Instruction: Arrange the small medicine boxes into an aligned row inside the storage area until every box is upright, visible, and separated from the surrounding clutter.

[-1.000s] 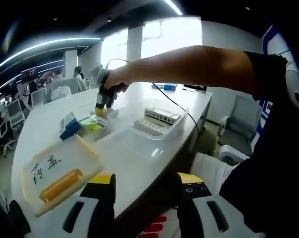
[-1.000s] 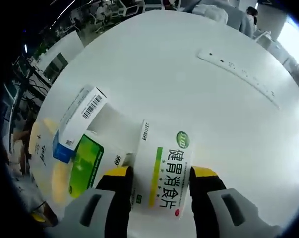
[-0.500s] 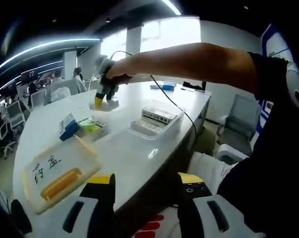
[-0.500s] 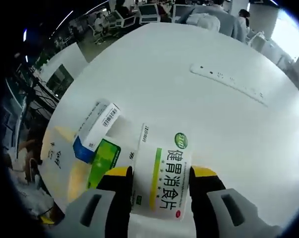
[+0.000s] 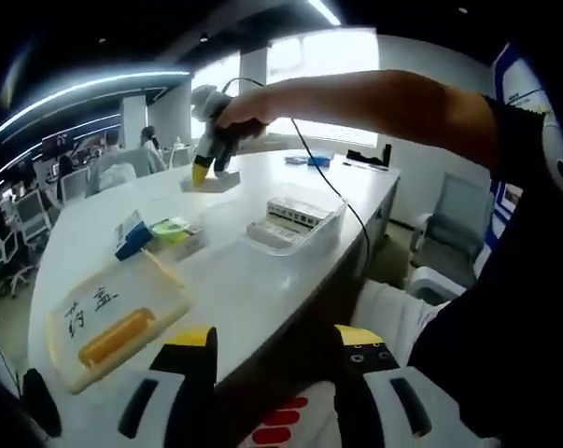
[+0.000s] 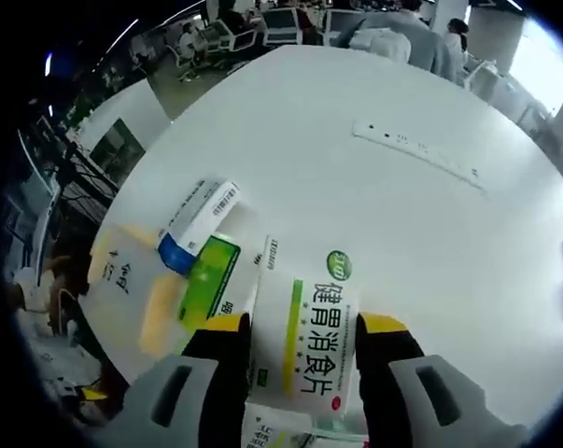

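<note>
Since a second ago, lifted higher and carried toward the clear storage tray point(image 5: 298, 224): the right gripper point(image 5: 204, 170), seen in the left gripper view with the white medicine box point(image 5: 216, 180) clamped at its yellow tips, above the white table point(image 5: 253, 289) and up-left of the tray. Held there by a hand point(image 5: 244, 107) on a bare arm reaching in from the right. Inside the tray, two boxes lying flat. Further left on the table, a blue-and-white box point(image 5: 130, 233) leaning on a green box point(image 5: 174, 231); nearer, a flat lidded case point(image 5: 108, 313) with handwritten characters and a yellow latch. At the bottom, the left gripper point(image 5: 274, 347), jaws wide apart with nothing between them, hanging off the table's near edge over a dark sleeve and a white garment. Behind, an office with bright windows, ceiling light strips, chairs and seated people.

In the right gripper view, looking down: right gripper point(image 6: 302, 329) closed on the white medicine box point(image 6: 304, 341), green stripe and printed characters facing up, pinched at both long sides. Below and to the left on the table point(image 6: 402, 233), the blue-and-white box point(image 6: 199, 222) partly over the green box point(image 6: 204, 280), apart from the held one; the lidded case point(image 6: 136, 289) beyond them. A white power strip point(image 6: 416, 154) across the far tabletop. Office chairs and people past the table's edge.
</note>
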The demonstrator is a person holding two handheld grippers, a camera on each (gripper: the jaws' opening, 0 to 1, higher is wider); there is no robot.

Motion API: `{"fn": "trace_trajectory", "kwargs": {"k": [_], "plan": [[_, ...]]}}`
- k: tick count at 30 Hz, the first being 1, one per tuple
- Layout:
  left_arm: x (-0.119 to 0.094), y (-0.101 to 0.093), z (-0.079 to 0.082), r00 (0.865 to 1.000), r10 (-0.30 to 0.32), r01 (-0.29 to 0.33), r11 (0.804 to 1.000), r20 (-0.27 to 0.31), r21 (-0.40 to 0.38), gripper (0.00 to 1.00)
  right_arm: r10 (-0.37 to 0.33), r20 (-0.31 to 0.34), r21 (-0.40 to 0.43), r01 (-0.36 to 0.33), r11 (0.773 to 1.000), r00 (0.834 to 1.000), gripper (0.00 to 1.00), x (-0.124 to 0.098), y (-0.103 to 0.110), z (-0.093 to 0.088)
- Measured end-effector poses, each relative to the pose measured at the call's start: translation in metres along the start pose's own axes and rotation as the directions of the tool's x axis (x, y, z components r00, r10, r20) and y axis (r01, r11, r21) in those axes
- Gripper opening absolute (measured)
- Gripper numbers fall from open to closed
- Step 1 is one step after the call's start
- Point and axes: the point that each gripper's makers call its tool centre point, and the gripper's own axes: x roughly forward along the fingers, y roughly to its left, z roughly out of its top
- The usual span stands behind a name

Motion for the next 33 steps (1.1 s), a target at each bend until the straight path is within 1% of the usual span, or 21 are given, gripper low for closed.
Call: {"fn": "trace_trajectory", "kwargs": {"k": [1, 4, 7, 8, 10, 12, 14, 15, 16, 19, 21, 22, 25, 26, 27, 28, 31, 32, 33], "plan": [[0.000, 0.000, 0.000, 1.000, 0.002, -0.002, 1.000, -0.001, -0.003, 0.48, 0.002, 0.001, 0.001, -0.002, 1.000, 1.000, 0.43, -0.001, 0.000, -0.001], [-0.002, -0.001, 0.003, 1.000, 0.003, -0.003, 1.000, 0.012, 0.000, 0.48, 0.012, 0.007, -0.007, -0.012, 1.000, 1.000, 0.43, -0.003, -0.002, 0.007], [-0.002, -0.004, 0.007, 1.000, -0.005, 0.005, 1.000, 0.019, 0.013, 0.48, 0.016, 0.007, -0.019, -0.016, 1.000, 1.000, 0.43, -0.005, -0.003, 0.005], [-0.002, -0.005, 0.007, 1.000, -0.004, 0.004, 1.000, 0.017, 0.018, 0.48, 0.033, -0.007, -0.012, -0.033, 0.999, 0.999, 0.43, -0.004, -0.003, 0.005], [-0.001, -0.005, 0.007, 1.000, -0.006, 0.006, 1.000, 0.012, 0.023, 0.48, 0.048, -0.004, -0.008, -0.048, 0.999, 0.999, 0.43, -0.005, -0.003, 0.009], [0.000, -0.005, 0.003, 1.000, -0.010, 0.011, 1.000, -0.004, 0.020, 0.48, 0.064, -0.012, -0.013, -0.065, 0.998, 0.998, 0.43, -0.008, -0.002, 0.009], [-0.002, -0.007, 0.000, 1.000, -0.007, 0.007, 1.000, -0.020, 0.025, 0.48, 0.110, -0.019, 0.013, -0.110, 0.994, 0.994, 0.43, -0.012, 0.003, 0.008], [-0.002, -0.007, 0.001, 1.000, -0.001, 0.002, 1.000, -0.019, 0.028, 0.48, 0.130, -0.006, 0.040, -0.129, 0.991, 0.992, 0.43, -0.013, 0.005, 0.010], [-0.003, -0.006, 0.002, 1.000, 0.005, -0.005, 1.000, -0.013, 0.025, 0.48, 0.127, -0.008, 0.037, -0.126, 0.991, 0.992, 0.43, -0.014, 0.000, 0.014], [-0.004, -0.009, 0.008, 1.000, 0.005, -0.005, 1.000, 0.008, 0.023, 0.48, 0.123, -0.024, 0.029, -0.122, 0.992, 0.992, 0.43, -0.016, 0.001, 0.010], [-0.003, -0.011, 0.009, 1.000, -0.002, 0.002, 1.000, 0.007, 0.031, 0.48, 0.128, -0.036, 0.023, -0.127, 0.992, 0.991, 0.43, -0.016, -0.001, 0.013], [-0.003, -0.010, 0.009, 1.000, -0.001, 0.001, 0.999, 0.006, 0.037, 0.48, 0.140, -0.036, 0.025, -0.139, 0.990, 0.990, 0.42, -0.017, 0.000, 0.011], [-0.006, -0.008, 0.009, 1.000, 0.012, -0.012, 0.998, -0.006, 0.055, 0.48, 0.145, -0.050, 0.023, -0.144, 0.989, 0.988, 0.42, -0.018, -0.002, 0.008], [-0.007, -0.007, 0.009, 1.000, 0.018, -0.017, 0.998, -0.014, 0.067, 0.48, 0.146, -0.057, 0.022, -0.145, 0.989, 0.988, 0.42, -0.022, 0.000, -0.001], [-0.009, -0.007, 0.009, 1.000, 0.019, -0.018, 0.997, -0.015, 0.069, 0.48, 0.154, -0.059, 0.025, -0.153, 0.988, 0.986, 0.42, -0.024, 0.000, -0.003], [-0.010, -0.006, 0.009, 1.000, 0.021, -0.020, 0.997, -0.015, 0.070, 0.48, 0.162, -0.052, 0.035, -0.160, 0.986, 0.985, 0.42, -0.028, 0.004, -0.009], [-0.014, -0.003, 0.011, 1.000, 0.028, -0.027, 0.997, -0.012, 0.071, 0.48, 0.174, -0.051, 0.057, -0.171, 0.984, 0.983, 0.42, -0.035, 0.003, -0.015], [-0.014, -0.002, 0.011, 0.999, 0.031, -0.030, 0.997, -0.012, 0.070, 0.48, 0.171, -0.065, 0.067, -0.167, 0.984, 0.983, 0.42, -0.036, 0.001, -0.020], [-0.014, 0.000, 0.010, 0.999, 0.035, -0.034, 0.997, -0.015, 0.066, 0.48, 0.172, -0.094, 0.071, -0.166, 0.984, 0.981, 0.42, -0.037, 0.000, -0.026]]}}
